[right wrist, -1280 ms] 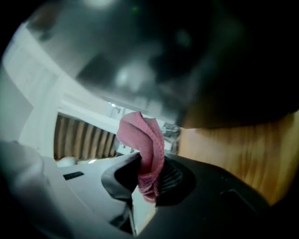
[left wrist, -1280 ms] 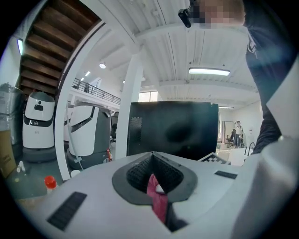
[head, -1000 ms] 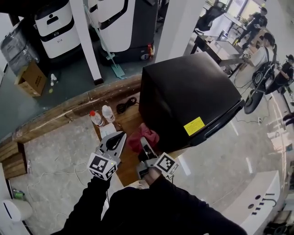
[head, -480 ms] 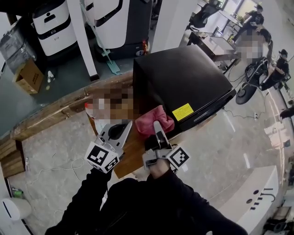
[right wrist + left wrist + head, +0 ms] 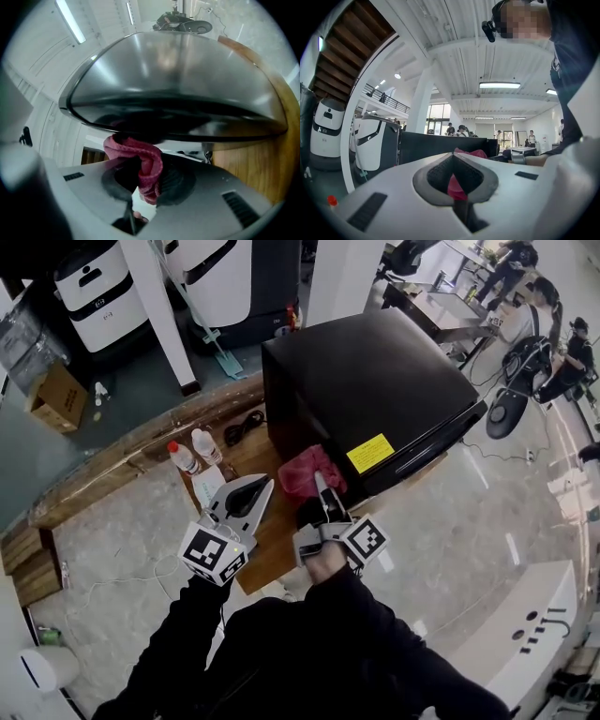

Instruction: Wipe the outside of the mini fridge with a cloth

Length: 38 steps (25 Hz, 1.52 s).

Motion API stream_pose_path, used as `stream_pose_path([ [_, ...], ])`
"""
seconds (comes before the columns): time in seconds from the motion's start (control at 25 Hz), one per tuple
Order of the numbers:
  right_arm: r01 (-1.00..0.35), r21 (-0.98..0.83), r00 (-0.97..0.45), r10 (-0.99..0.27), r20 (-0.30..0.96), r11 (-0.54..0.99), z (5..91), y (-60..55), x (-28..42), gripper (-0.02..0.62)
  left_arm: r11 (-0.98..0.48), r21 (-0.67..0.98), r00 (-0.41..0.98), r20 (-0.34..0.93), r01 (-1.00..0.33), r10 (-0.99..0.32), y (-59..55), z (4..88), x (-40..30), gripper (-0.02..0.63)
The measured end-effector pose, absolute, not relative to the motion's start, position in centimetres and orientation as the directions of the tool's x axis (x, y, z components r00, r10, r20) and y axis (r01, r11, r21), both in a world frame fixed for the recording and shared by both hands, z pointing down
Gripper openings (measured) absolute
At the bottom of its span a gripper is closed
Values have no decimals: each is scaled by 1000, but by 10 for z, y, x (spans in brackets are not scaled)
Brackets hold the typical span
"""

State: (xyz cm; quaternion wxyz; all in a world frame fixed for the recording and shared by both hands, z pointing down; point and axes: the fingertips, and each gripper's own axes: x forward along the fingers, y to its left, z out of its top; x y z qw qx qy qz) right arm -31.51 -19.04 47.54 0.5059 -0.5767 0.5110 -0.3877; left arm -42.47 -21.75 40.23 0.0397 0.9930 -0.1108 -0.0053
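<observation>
**Mini fridge** (image 5: 375,390): black, sitting on the wooden desk (image 5: 267,542), yellow label (image 5: 370,453) facing the person.

**Cloth** (image 5: 305,472): red, now pressing against the fridge's near face just beside the label, having travelled up from lower on that side a second ago. Judged: wiping is under way, with the other faces likely remaining.

**Right tool** (image 5: 322,495): clenching the cloth.

**Left tool** (image 5: 246,502): idling over the desk, jaws meeting, gripping nothing.

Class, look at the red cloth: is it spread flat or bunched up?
Bunched up. The red cloth hangs in crumpled folds, pinched between the jaws of the right gripper against the black mini fridge.
</observation>
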Motion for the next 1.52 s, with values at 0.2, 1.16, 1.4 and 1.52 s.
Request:
stream_pose_path([
  [0.2, -166, -985, 188, -982, 19, -51, 515, -193, -311, 67, -972, 101, 977, 43, -214, -211, -221, 427, -413, 6],
  [1.16, -66, -889, 181, -882, 435, -452, 800, -183, -311, 67, -958, 157, 941, 279, -240, -190, -220, 629, -395, 6],
  [1.4, -151, -859, 143, -871, 470, -489, 826, -170, -312, 67, -940, 203, 939, 267, -275, -217, -220, 624, -404, 6],
  [1.52, -280, -871, 33, -911, 412, -404, 794, -175, -333, 67, -937, 184, 939, 236, -298, -252, -226, 607, -410, 6],
])
